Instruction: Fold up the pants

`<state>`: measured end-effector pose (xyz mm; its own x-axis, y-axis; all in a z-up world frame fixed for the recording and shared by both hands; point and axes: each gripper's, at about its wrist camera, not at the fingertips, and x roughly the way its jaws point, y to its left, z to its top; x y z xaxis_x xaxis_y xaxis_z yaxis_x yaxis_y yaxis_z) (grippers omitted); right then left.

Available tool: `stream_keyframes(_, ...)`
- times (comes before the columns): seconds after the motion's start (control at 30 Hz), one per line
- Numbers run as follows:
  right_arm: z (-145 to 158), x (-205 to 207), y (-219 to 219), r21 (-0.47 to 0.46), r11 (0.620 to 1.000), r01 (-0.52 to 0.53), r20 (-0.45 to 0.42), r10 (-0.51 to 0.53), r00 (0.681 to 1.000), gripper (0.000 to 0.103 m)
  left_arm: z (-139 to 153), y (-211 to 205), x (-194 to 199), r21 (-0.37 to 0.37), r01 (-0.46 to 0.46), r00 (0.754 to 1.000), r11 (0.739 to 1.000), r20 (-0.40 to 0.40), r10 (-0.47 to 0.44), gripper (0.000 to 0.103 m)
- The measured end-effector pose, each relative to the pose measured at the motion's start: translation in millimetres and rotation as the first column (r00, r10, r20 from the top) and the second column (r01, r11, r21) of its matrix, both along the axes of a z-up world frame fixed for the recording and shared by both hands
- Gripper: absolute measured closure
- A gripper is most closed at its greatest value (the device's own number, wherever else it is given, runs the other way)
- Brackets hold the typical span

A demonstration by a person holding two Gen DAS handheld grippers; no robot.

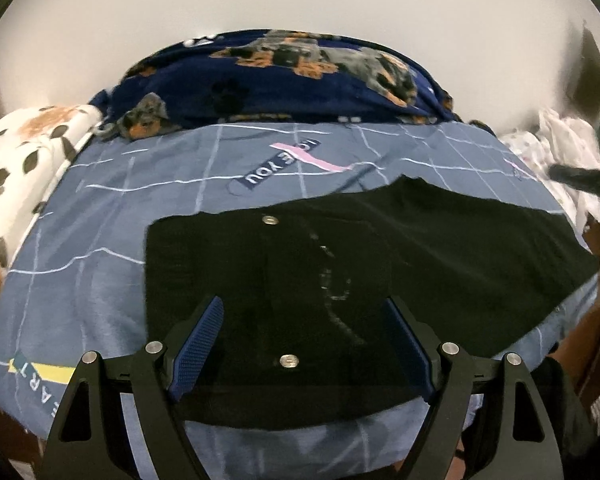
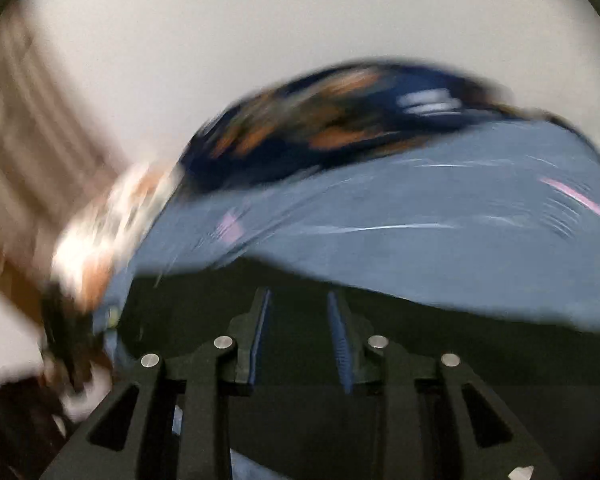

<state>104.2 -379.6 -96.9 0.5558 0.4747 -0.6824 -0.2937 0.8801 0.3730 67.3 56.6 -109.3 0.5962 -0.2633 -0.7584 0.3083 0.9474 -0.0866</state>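
Observation:
Black pants (image 1: 340, 264) lie flat on a blue grid-patterned bedsheet (image 1: 100, 300), waist end near me with two metal buttons showing. My left gripper (image 1: 304, 312) is open, its blue-padded fingers (image 1: 198, 344) spread above the waist area, holding nothing. In the blurred right wrist view, my right gripper (image 2: 300, 304) is above the black pants (image 2: 420, 352), its fingers (image 2: 260, 328) a narrow gap apart with nothing visibly between them. The right gripper also shows at the far right of the left wrist view (image 1: 580, 178).
A navy dog-print blanket (image 1: 284, 80) is bunched at the far side of the bed. A white spotted blanket (image 1: 16, 160) lies at the left, white fabric (image 1: 556, 144) at the right. A plain wall stands behind. The bed's front edge is just below the grippers.

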Motion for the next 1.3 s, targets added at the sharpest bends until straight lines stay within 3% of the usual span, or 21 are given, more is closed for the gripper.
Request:
stream_keyframes(0.07, -20.7, 40.2, 54.7, -0.089, 0.983, -0.160, -0.041, 0.157, 0.987, 0.076, 2.4, 7.1, -1.3, 0.024, -0.014, 1.000, 1.000, 0.015, 0.014, 0.021)
stream_keyframes(0.23, -52.7, 107.2, 120.4, -0.145, 0.928, -0.342, -0.111, 0.328, 0.938, 0.076, 2.4, 24.8, -1.0, 0.083, -0.043, 0.998, 0.996, 0.038, 0.040, 0.021)
stream_keyframes(0.5, -88.9, 130.9, 142.3, -0.150, 0.888, -0.434, -0.250, 0.390, 0.886, 0.075, -16.8, 38.2, 10.5, 0.081, -0.083, 0.996, 0.993, -0.017, 0.085, 0.021)
stream_keyframes(0.63, -90.4, 130.6, 148.2, -0.082, 0.871, -0.484, -0.266, 0.449, 0.853, 0.075, -18.0, 41.0, 11.4, 0.071, -0.092, 0.996, 0.993, -0.014, 0.093, 0.021)
stream_keyframes(0.73, -91.7, 131.0, 160.7, -0.102, 0.851, -0.515, -0.271, 0.475, 0.837, 0.075, -17.2, 44.3, 13.6, 0.061, -0.111, 0.994, 0.992, -0.007, 0.111, 0.021)
stream_keyframes(0.77, -92.7, 131.7, 165.1, -0.111, 0.848, -0.518, -0.269, 0.476, 0.837, 0.077, -17.7, 45.4, 15.1, 0.061, -0.117, 0.993, 0.991, -0.009, 0.118, 0.021)
stream_keyframes(0.8, -93.7, 131.7, 167.8, -0.133, 0.847, -0.516, -0.264, 0.471, 0.842, 0.086, -18.5, 46.5, 15.8, 0.063, -0.124, 0.992, 0.990, -0.012, 0.125, 0.021)
stream_keyframes(0.83, -93.9, 132.0, 169.3, -0.155, 0.848, -0.507, -0.255, 0.462, 0.850, 0.090, -19.5, 47.7, 16.5, 0.067, -0.130, 0.991, 0.989, -0.016, 0.131, 0.021)
stream_keyframes(1.0, -86.9, 132.4, 153.5, -0.091, 0.913, -0.398, -0.196, 0.376, 0.906, 0.097, -20.4, 52.1, 18.4, 0.078, -0.153, 0.988, 0.985, -0.002, 0.154, 0.021)
stream_keyframes(1.13, -105.7, 144.5, 138.3, 0.016, 0.957, -0.289, -0.216, 0.285, 0.934, 0.097, -30.8, 53.1, 24.0, 0.087, -0.162, 0.986, 0.983, -0.032, 0.166, 0.021)
stream_keyframes(1.23, -121.9, 151.1, 120.8, 0.178, 0.964, -0.199, -0.248, 0.240, 0.939, 0.097, -37.4, 53.7, 23.5, 0.118, -0.163, 0.985, 0.980, -0.032, 0.168, 0.021)
stream_keyframes(1.3, -121.8, 151.2, 121.4, 0.181, 0.966, -0.186, -0.242, 0.227, 0.943, 0.097, -39.9, 55.5, 24.4, 0.126, -0.175, 0.983, 0.976, -0.034, 0.181, 0.021)
